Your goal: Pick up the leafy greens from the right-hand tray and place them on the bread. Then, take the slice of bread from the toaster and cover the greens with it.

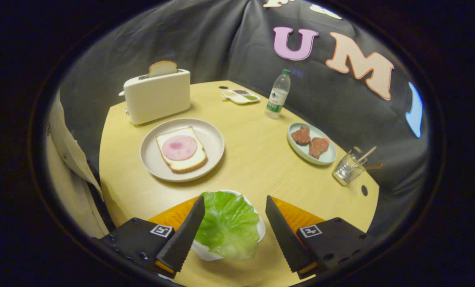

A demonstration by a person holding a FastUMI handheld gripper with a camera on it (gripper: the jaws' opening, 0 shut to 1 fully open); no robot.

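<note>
Tabletop (pixel 253 159) is pale yellow wood, rounded, enclosed by black cloth walls; I note a light sleeve (pixel 68 159) at its left side. At the far left stands a cream toaster (pixel 158 97) with a slice of bread (pixel 162 68) upright in its slot. Before the toaster sits a round plate (pixel 211 137) carrying the bread (pixel 183 161), topped with a pink slice of ham (pixel 179 147). Further back I record a small divided dish (pixel 240 96) and a water bottle (pixel 278 95). To the right lies a pale green plate (pixel 328 157) with two brown patties (pixel 310 141), and beyond it a wire basket (pixel 347 169) holding what appear to be sticks, too small to confirm.

My gripper (pixel 235 202) is spread wide, clamping nothing. The leafy greens (pixel 228 225) lie between the fingers in a white tray (pixel 205 253), nearer the left finger (pixel 183 235); I cannot tell whether that finger touches the leaf. The right finger (pixel 285 235) stands clear of it.
</note>
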